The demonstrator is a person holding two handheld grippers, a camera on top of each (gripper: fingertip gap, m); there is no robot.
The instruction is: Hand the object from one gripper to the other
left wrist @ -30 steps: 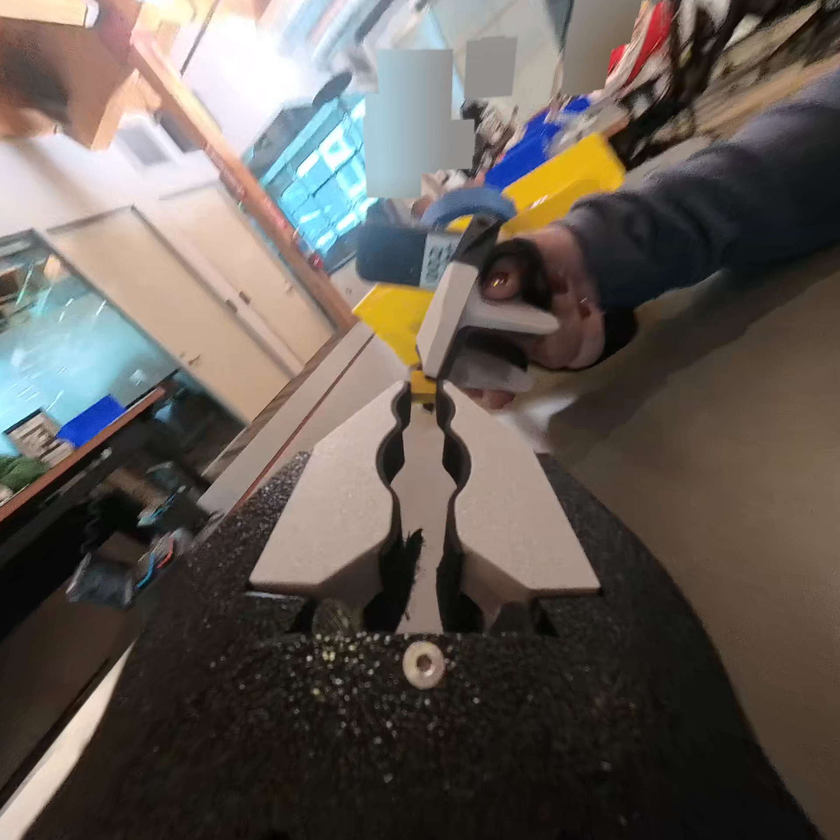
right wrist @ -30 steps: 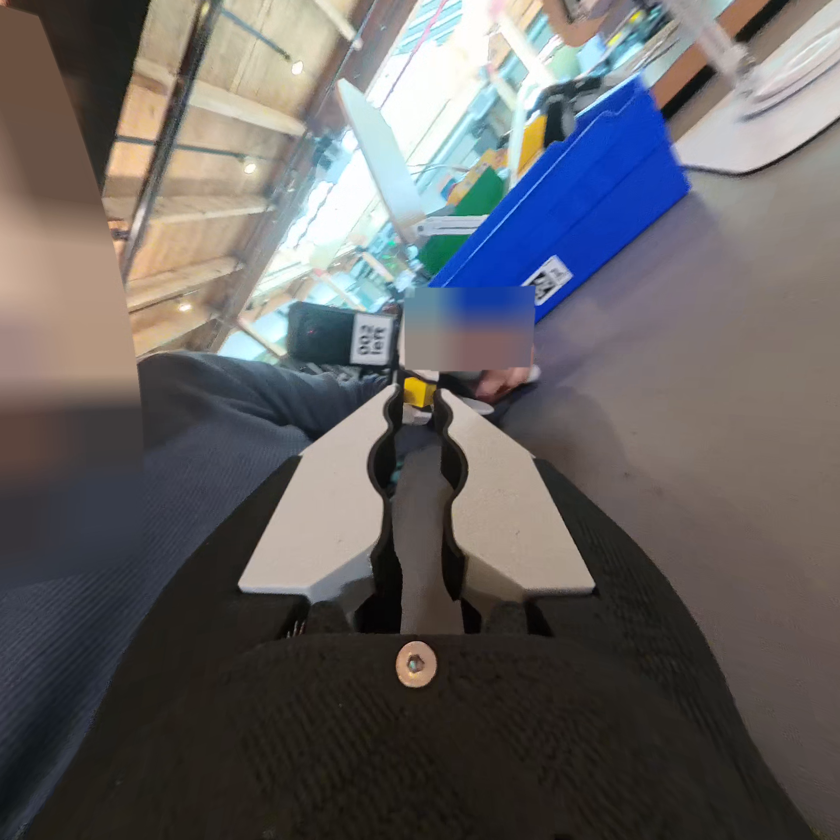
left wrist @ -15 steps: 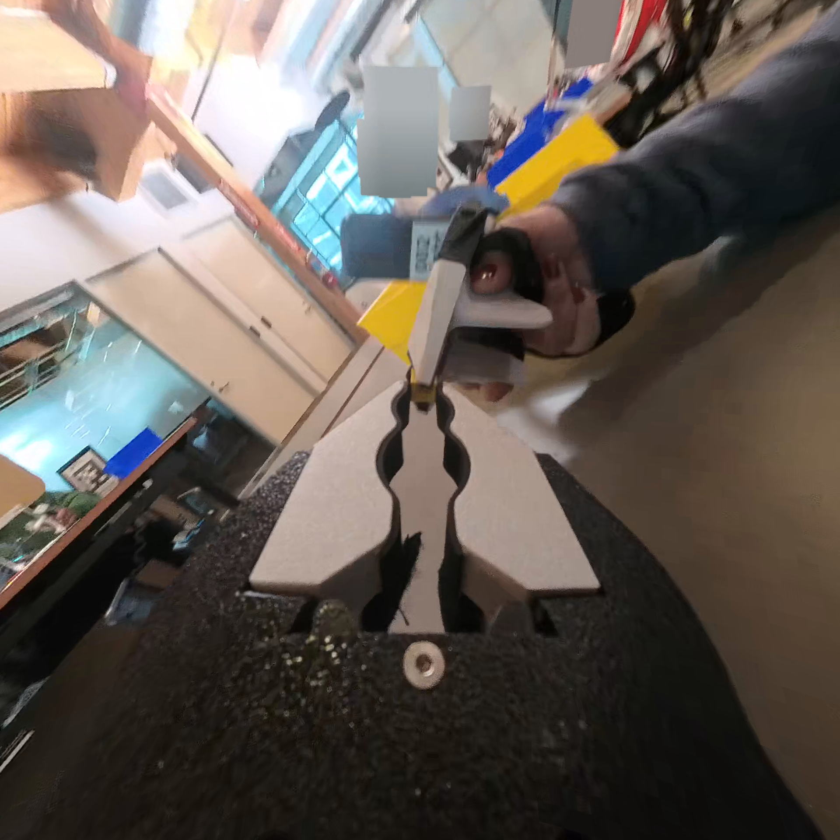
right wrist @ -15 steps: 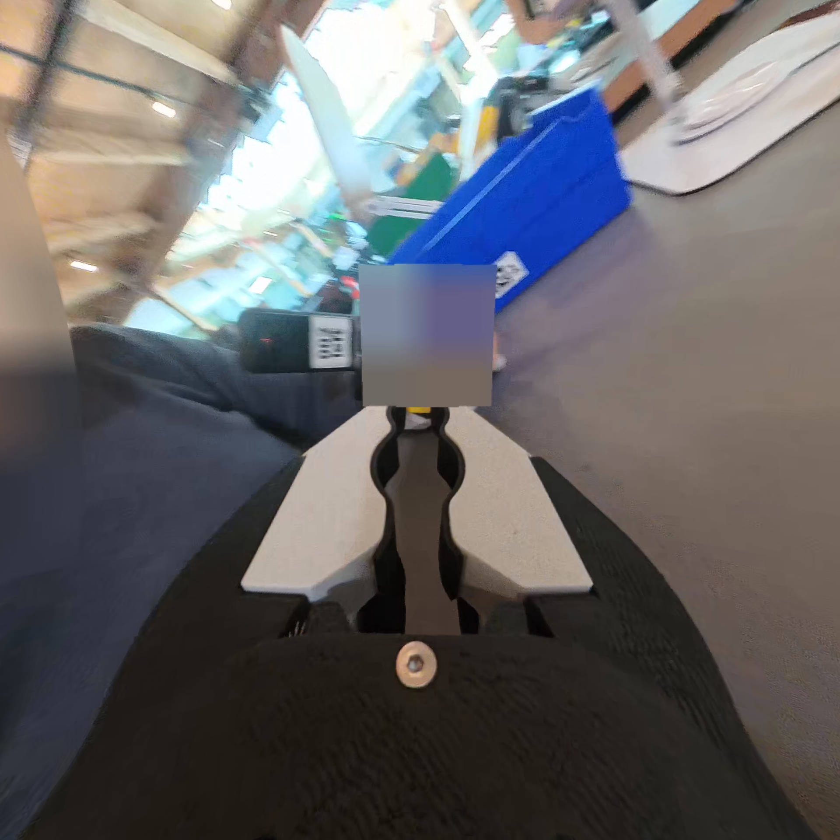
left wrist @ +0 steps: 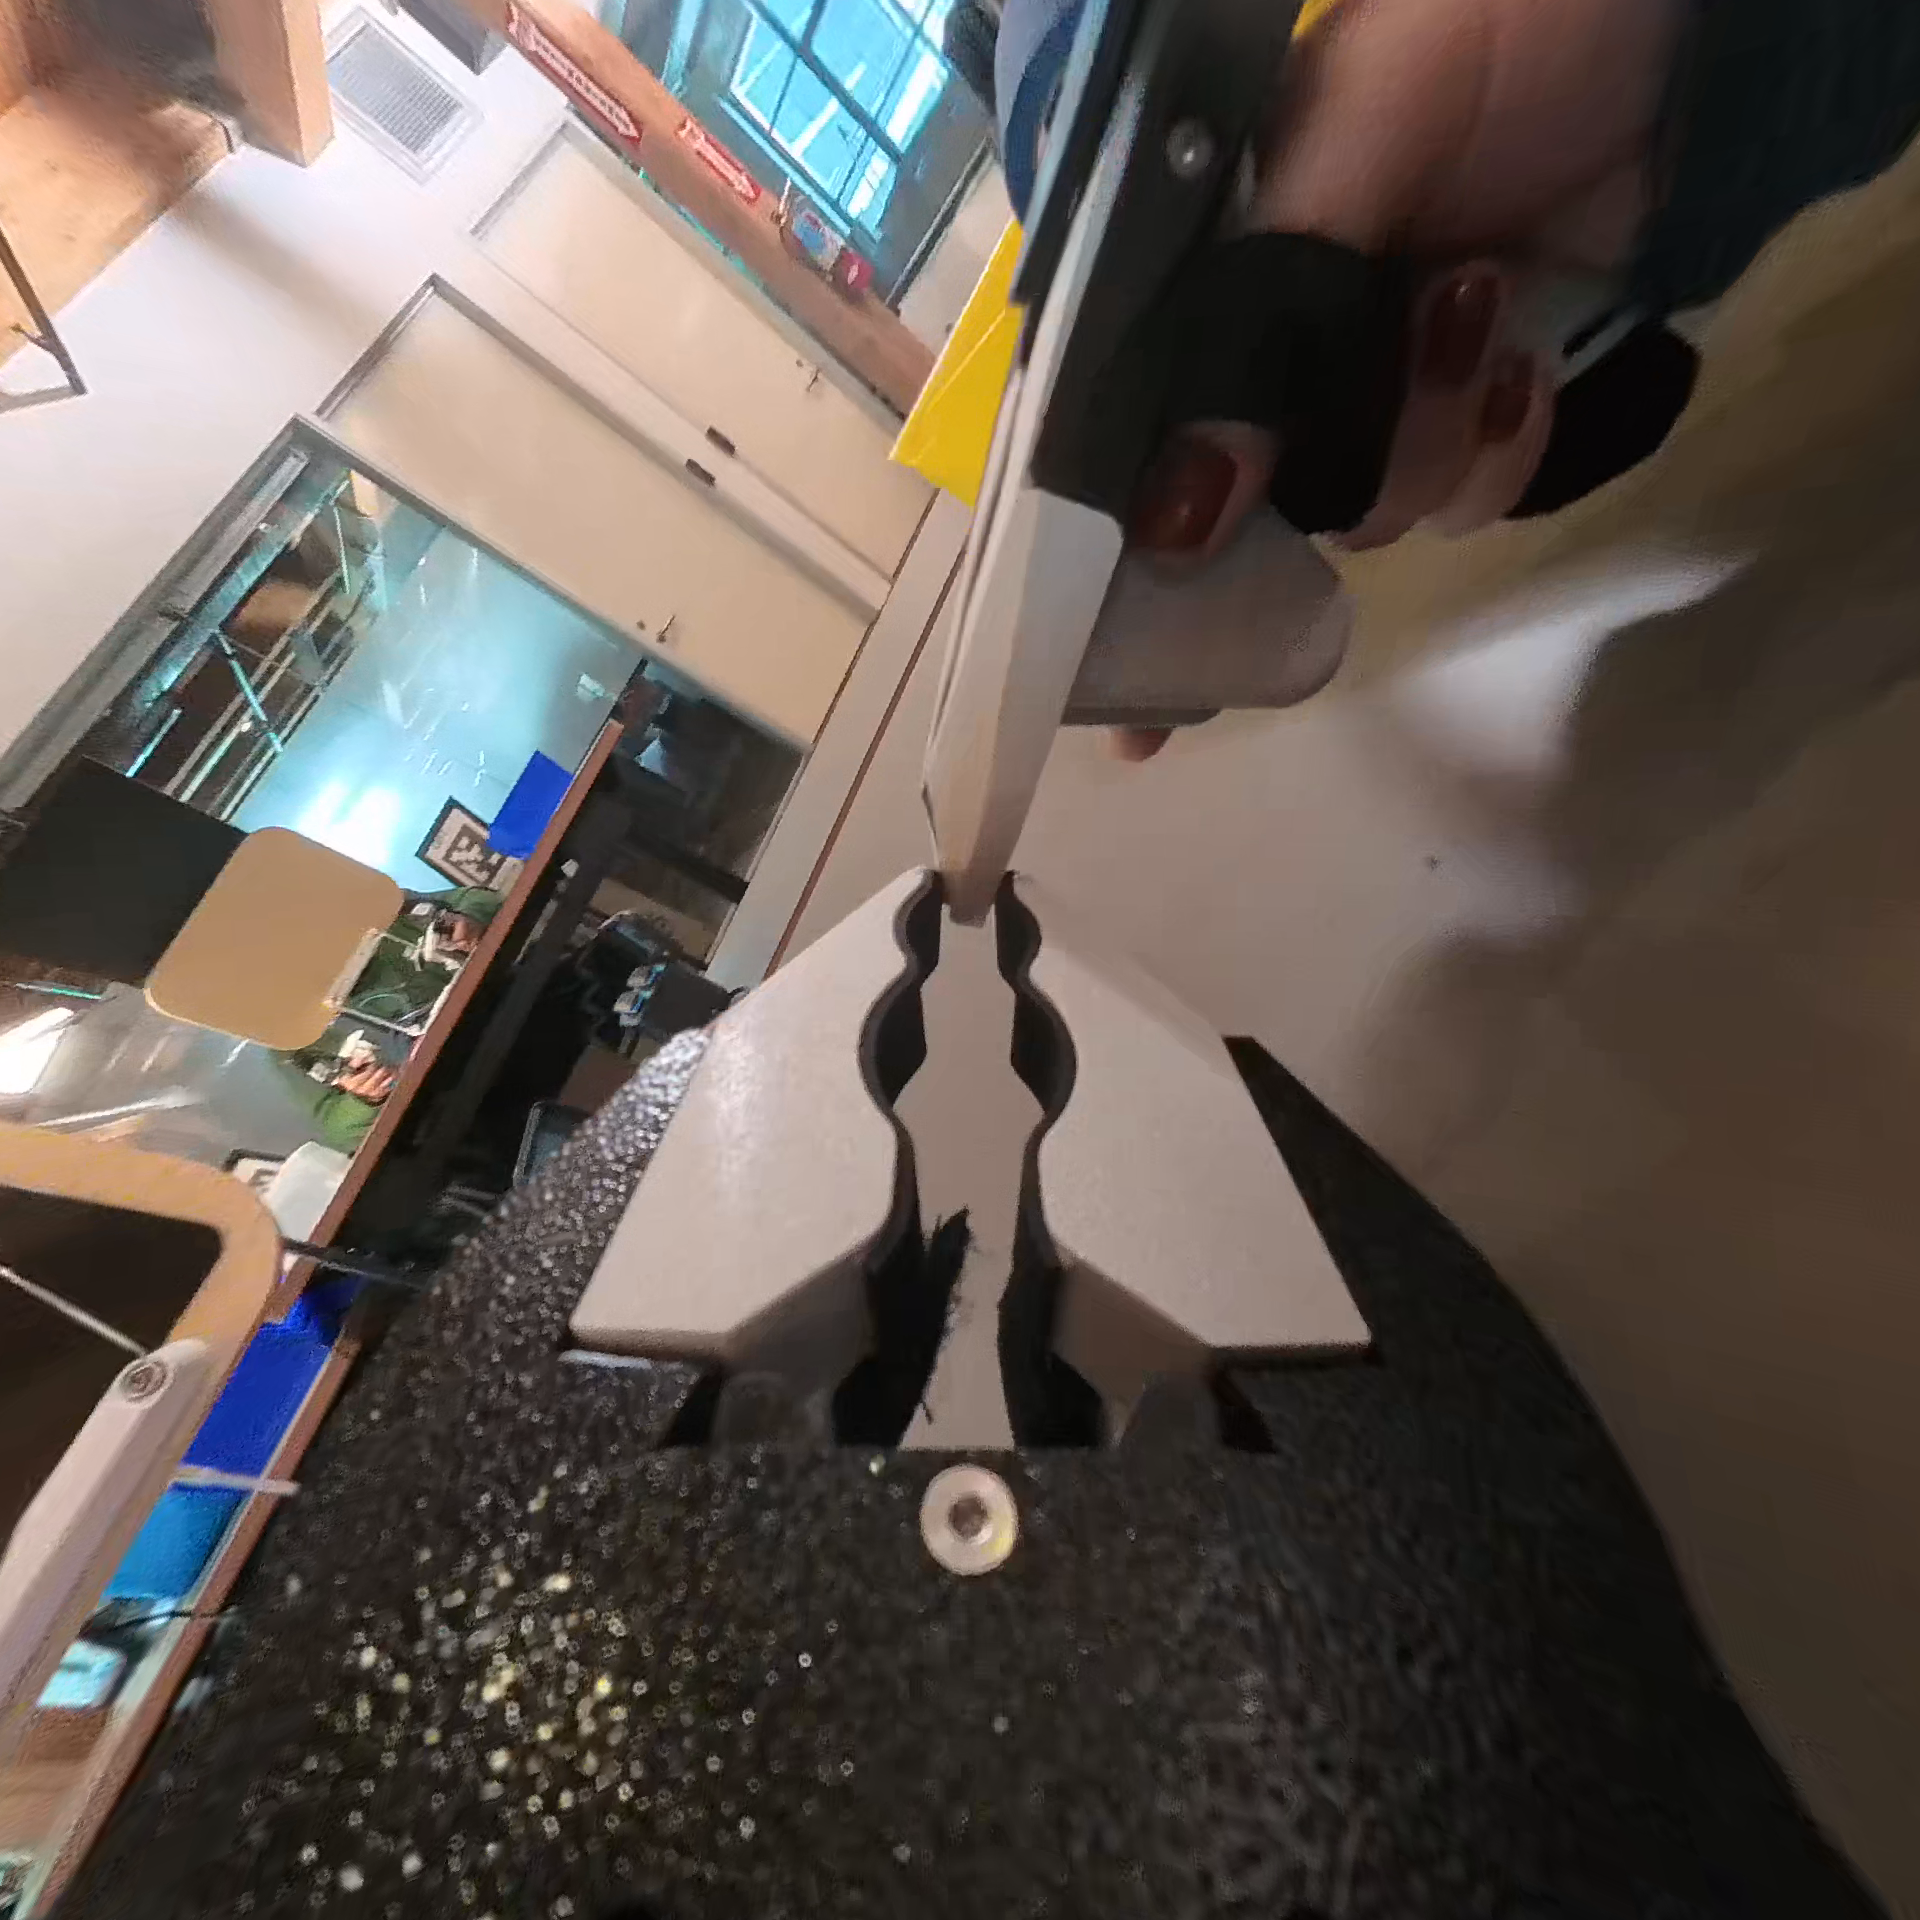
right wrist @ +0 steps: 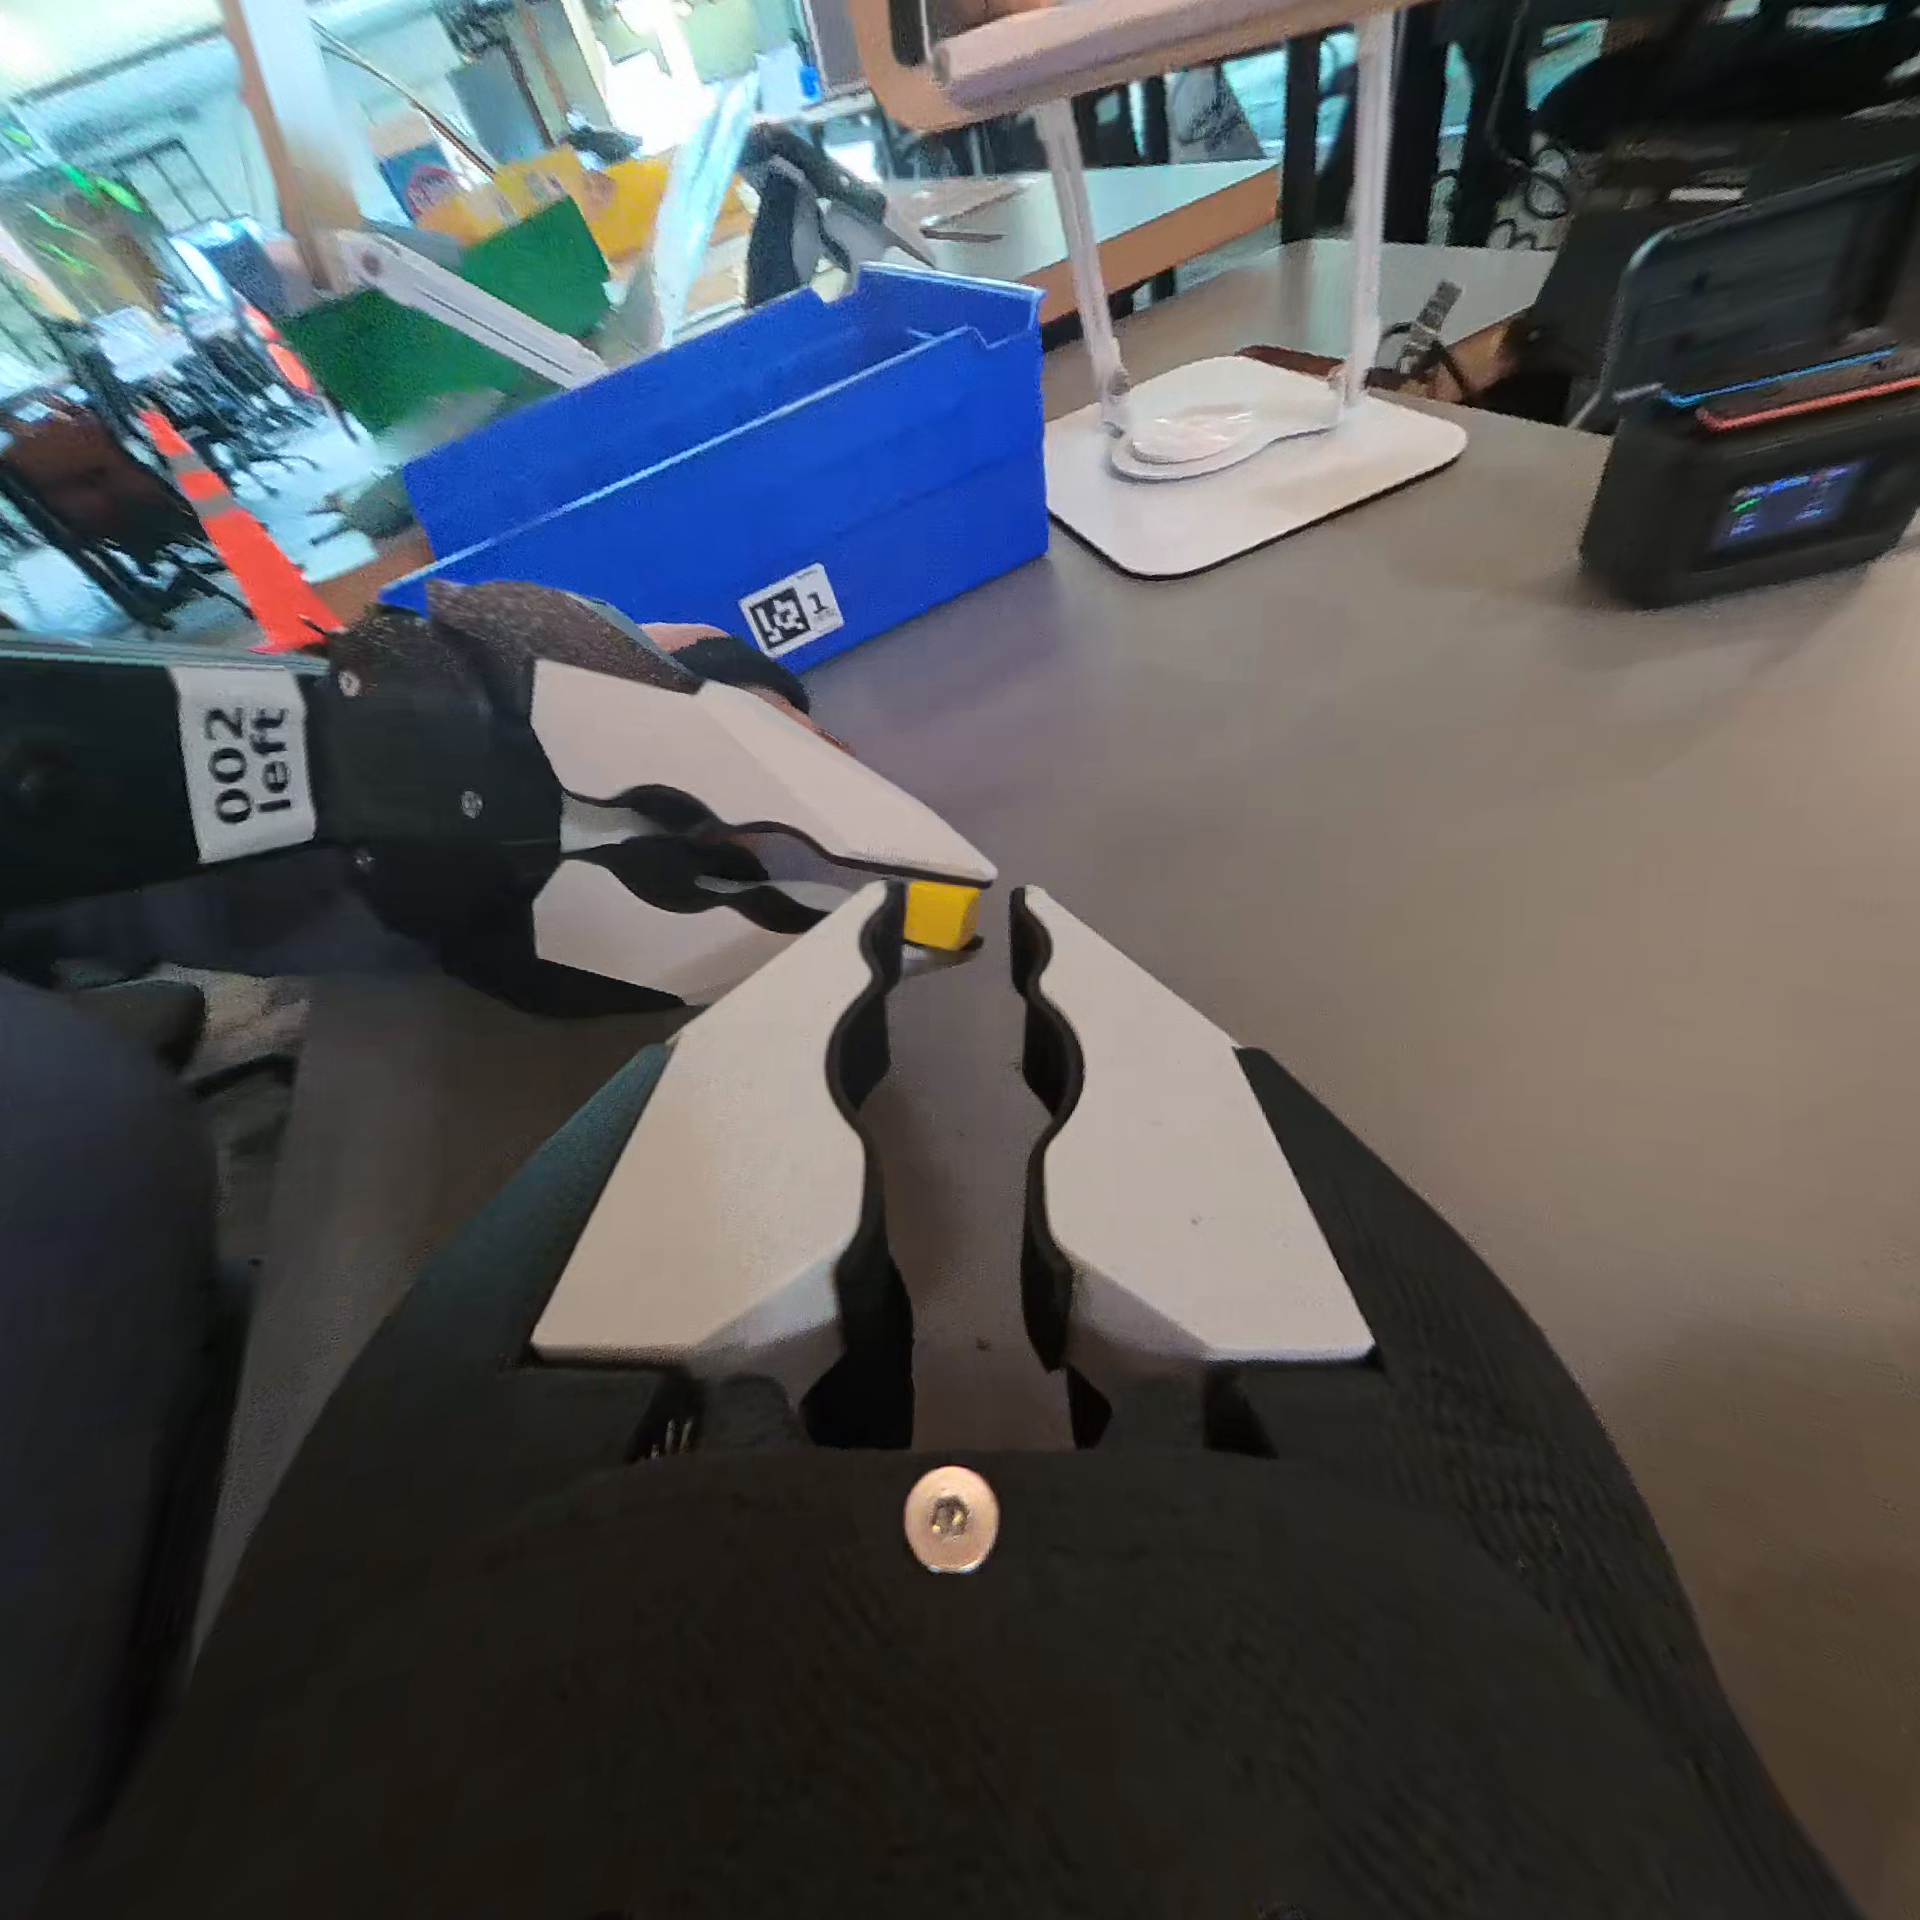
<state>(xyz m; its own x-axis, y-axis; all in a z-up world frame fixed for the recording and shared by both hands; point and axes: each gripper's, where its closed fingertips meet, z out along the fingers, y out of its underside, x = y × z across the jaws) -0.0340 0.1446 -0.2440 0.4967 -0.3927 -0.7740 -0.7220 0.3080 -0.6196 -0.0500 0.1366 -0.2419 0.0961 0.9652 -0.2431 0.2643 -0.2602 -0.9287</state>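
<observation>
A small yellow block (right wrist: 935,914) is pinched at the tips of my left gripper (right wrist: 971,916), which reaches in from the left in the right wrist view. My right gripper (right wrist: 956,904) is open, and the block sits between its fingertips, close to its left finger. In the left wrist view my left gripper (left wrist: 974,902) is shut with a narrow gap. A pale finger (left wrist: 997,727) of the right gripper comes down from the upper right to its tips and hides the block. A hand (left wrist: 1455,156) holds the right gripper.
Both grippers are above a grey table (right wrist: 1455,831). A blue bin (right wrist: 748,488) stands behind the left gripper. A white stand base (right wrist: 1247,488) and a black device with a small screen (right wrist: 1756,488) are at the back right. A yellow bin (left wrist: 966,405) shows behind the right gripper.
My right gripper's jaws have widened from a tight pinch on the yellow block to open. The left gripper stays shut on the block. The right gripper is much closer to the left camera.
</observation>
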